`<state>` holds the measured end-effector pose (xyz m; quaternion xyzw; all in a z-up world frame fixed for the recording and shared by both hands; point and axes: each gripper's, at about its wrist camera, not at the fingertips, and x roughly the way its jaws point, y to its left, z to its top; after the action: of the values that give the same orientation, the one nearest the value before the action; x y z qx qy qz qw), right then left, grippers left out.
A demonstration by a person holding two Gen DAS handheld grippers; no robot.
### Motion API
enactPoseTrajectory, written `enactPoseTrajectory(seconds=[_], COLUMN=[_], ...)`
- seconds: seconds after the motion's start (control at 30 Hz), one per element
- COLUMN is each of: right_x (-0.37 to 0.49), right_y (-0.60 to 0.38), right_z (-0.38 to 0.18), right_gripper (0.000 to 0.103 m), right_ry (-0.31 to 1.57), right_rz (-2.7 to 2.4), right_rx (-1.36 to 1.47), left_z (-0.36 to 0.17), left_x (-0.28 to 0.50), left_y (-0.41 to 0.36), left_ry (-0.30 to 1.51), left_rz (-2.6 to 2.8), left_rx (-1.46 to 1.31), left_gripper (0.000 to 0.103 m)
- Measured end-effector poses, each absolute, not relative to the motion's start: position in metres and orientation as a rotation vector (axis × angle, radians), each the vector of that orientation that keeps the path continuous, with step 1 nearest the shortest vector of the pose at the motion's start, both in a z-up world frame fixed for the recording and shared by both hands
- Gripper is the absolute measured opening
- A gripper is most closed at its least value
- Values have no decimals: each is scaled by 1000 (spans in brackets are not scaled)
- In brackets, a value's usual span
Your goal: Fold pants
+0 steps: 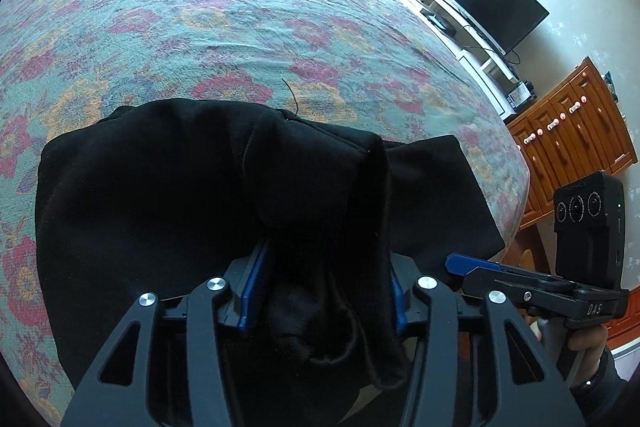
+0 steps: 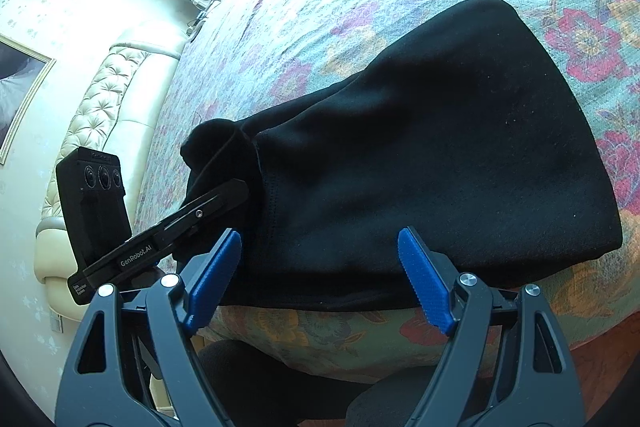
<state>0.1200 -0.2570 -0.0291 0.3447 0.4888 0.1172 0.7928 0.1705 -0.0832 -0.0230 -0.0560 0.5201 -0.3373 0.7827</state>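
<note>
While the black pants (image 2: 440, 155) are lying bunched on the floral bedspread (image 1: 200, 19), close to the bed edge nearest the person, the two grippers are sitting at opposite ends of them.

Left gripper (image 1: 320, 291): blue pads (image 1: 252, 291) are pinching a thick gathered wad of the pants fabric, cloth filling the gap between the fingers and spilling over the linkage toward the camera. In the right wrist view the same gripper (image 2: 224, 199) is showing with its finger buried in the rolled end of the pants farthest from the right gripper.

Right gripper (image 2: 320, 279): fingers are standing spread wide, blue serrated pads (image 2: 424, 283) well apart, nothing between them. Tips are hovering just beside the near hem of the pants, at the bedspread's edge; contact with the cloth is not something I can confirm. In the left wrist view it (image 1: 464, 265) is appearing side-on, just beside the pants' corner at the bed's end, with a hand (image 1: 588, 343) wrapping its handle.

Pants themselves: the broad part is lying flat and smooth on the bedspread, the other end is being lifted into a folded hump by the left gripper.

Beyond the bedspread: a TV (image 1: 492, 3) on a white stand, a wooden dresser (image 1: 576, 131), and a tufted cream headboard (image 2: 92, 119) on the opposite side.
</note>
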Motion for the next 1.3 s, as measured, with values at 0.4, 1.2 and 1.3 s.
enactPoseTrajectory(seconds=[0.4,1.2,1.3], right_x=[125,190,194], right_y=[-268,-168,-151], right_z=[-28,-29,-26], right_gripper=[81,90,82], right_ry=[1051,1314,1303], right_rz=[275,398,321], right_rx=[823,716,562], left_z=[12,-46,-47], left_x=[154,143,143], left_y=[-38,68,70], left_ry=[1021,1056,1060], left_rz=[-749,-490,-491], left_rx=[-262,-430,-444], left_gripper=[74,76,76])
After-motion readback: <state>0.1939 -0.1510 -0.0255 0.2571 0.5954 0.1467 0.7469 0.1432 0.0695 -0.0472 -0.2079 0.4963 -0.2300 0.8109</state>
